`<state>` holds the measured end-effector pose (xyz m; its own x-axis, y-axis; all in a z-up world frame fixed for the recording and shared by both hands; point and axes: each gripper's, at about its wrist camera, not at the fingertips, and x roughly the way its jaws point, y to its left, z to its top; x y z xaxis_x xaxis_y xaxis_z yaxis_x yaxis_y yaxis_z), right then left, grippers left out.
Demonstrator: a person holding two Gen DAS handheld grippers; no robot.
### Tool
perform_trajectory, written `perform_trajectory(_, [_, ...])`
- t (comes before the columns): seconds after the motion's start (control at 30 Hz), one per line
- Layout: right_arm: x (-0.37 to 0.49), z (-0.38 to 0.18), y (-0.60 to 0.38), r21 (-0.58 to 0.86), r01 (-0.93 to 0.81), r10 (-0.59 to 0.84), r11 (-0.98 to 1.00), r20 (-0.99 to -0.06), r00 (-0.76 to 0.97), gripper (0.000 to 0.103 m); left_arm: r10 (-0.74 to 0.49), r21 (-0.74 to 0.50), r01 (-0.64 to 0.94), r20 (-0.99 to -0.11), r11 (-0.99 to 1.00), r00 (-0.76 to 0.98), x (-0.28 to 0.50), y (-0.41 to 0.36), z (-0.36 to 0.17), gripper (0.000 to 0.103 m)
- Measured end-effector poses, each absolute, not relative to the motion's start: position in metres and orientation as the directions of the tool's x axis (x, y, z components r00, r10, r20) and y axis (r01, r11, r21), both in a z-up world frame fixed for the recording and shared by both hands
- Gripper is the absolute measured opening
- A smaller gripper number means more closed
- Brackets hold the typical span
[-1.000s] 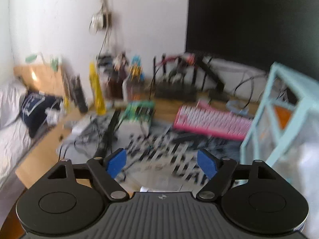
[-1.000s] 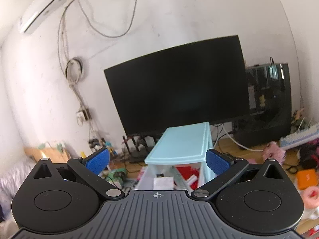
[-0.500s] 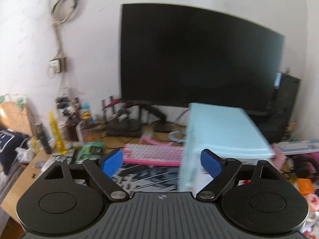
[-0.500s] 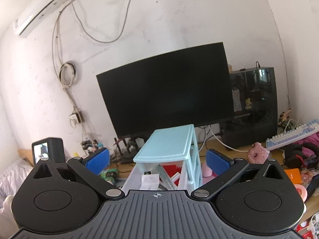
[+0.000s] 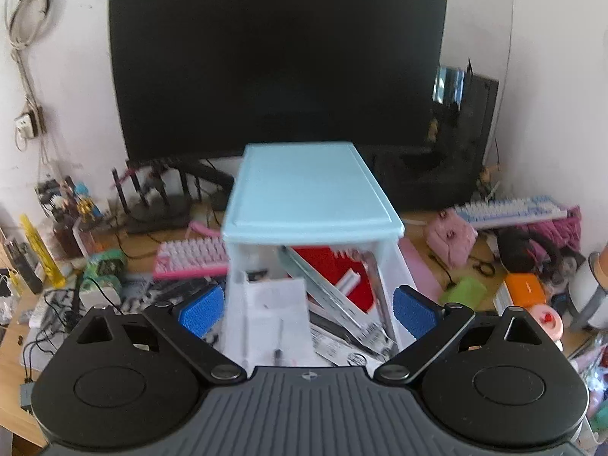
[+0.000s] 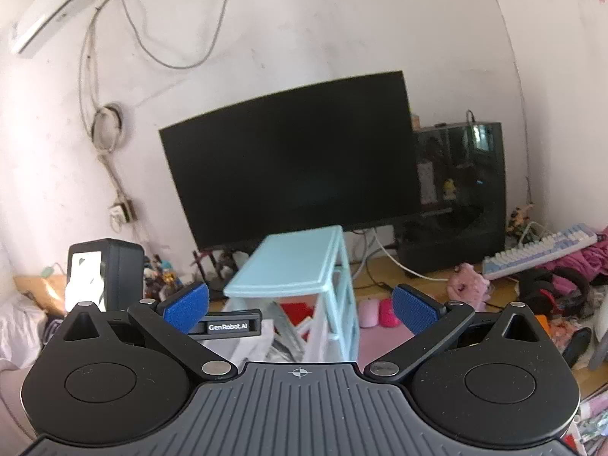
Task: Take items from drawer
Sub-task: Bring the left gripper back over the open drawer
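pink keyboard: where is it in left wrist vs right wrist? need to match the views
Left wrist: the pink keyboard lies left of centre on the desk, against the left side of the blue drawer unit, above the left fingertip.
Right wrist: not in view; the left gripper's body covers that part of the desk.
Shared landmark: the black curved monitor behind the drawer unit.

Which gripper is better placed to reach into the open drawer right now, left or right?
Left, probably. The left gripper is open and squarely faces the pulled-out drawer, with its contents between the fingers. The right gripper is also open but sits off to the side, farther back.
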<state>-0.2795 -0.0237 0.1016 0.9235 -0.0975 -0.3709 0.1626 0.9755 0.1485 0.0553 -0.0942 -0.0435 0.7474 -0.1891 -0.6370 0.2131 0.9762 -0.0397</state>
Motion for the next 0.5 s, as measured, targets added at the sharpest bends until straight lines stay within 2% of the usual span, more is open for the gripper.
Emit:
perform_trajectory(0.47, [-0.283, 0.098, -0.038, 0.198, 0.161, -0.082, 0.967, -0.356, 0.931, 0.103, -0.133, -0.034, 0.169, -0.775, 0.985, 0.618, 0.074, -0.102, -0.067, 0.101])
perform_trajectory(0.5, [-0.283, 0.097, -0.040, 0.205, 0.163, -0.081, 0.965, -0.357, 0.931, 0.103, -0.138, -0.044, 0.167, -0.784, 0.985, 0.605, 0.077, -0.100, -0.070, 0.103])
